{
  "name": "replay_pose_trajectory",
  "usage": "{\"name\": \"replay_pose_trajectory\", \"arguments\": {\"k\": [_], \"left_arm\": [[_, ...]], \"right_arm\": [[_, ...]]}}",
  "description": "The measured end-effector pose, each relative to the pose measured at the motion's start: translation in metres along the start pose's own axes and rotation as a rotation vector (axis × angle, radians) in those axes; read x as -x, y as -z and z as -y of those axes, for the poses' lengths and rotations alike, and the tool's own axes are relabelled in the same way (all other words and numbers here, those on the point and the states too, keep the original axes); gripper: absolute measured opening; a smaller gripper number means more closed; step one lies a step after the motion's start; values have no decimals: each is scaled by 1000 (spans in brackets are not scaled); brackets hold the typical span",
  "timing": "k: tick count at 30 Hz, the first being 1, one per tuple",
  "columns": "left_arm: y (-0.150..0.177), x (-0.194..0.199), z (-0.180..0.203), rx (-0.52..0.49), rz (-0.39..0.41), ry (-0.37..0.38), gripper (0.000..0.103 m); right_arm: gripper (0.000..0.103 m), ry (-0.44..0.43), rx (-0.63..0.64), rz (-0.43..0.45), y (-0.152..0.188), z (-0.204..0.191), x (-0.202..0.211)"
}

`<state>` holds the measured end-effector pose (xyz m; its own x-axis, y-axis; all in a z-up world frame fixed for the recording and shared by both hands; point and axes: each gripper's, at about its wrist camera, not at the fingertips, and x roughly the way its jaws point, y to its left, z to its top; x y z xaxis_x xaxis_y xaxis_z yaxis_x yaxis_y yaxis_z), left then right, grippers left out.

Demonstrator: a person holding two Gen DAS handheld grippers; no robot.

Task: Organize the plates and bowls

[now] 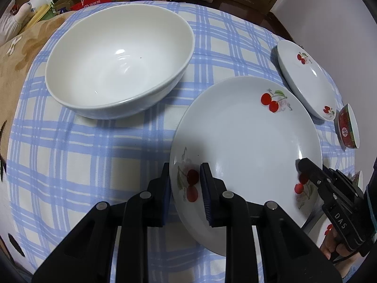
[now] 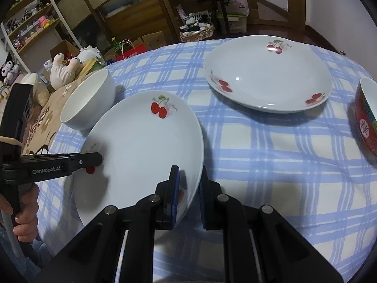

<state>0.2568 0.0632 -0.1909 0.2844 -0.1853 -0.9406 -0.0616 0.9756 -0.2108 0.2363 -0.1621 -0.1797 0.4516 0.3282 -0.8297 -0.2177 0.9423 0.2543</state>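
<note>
Two grippers grip one cherry-print plate (image 1: 245, 146) from opposite edges. The left gripper (image 1: 185, 184) has its fingers (image 1: 206, 188) closed onto the plate's near-left rim, one finger under the edge and one over the printed cherries. The right gripper (image 2: 188, 188) has its fingers (image 2: 173, 188) pinched on the plate's opposite rim, with the rim squeezed between the blue pads. Seen from the left wrist, the right gripper (image 1: 304, 167) bites the plate's far-right edge; seen from the right wrist, the left gripper (image 2: 94, 160) reaches in over the plate's (image 2: 141, 151) left edge, with a hand (image 2: 26, 214) around its handle.

Taking this plate as the landmark: it sits tilted over the blue-checked worktop (image 1: 94, 153), and whether any part of it touches the cloth I cannot tell. A large white bowl (image 1: 117, 61) stands upright beyond its left side, close by; in the right wrist view the plate's rim overlaps the bowl (image 2: 89, 101), so a gap cannot be judged there. A second cherry plate (image 2: 268, 73) lies flat on the worktop beyond its right side, apart from it. A red patterned bowl (image 2: 365, 122) stands farther right, at the worktop's edge.
</note>
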Motion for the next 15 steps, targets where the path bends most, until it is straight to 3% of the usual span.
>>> {"name": "replay_pose_trajectory", "arguments": {"k": [15], "left_arm": [[5, 6, -2, 32, -9, 19, 23]], "right_arm": [[16, 10, 10, 14, 0, 0, 5]]}}
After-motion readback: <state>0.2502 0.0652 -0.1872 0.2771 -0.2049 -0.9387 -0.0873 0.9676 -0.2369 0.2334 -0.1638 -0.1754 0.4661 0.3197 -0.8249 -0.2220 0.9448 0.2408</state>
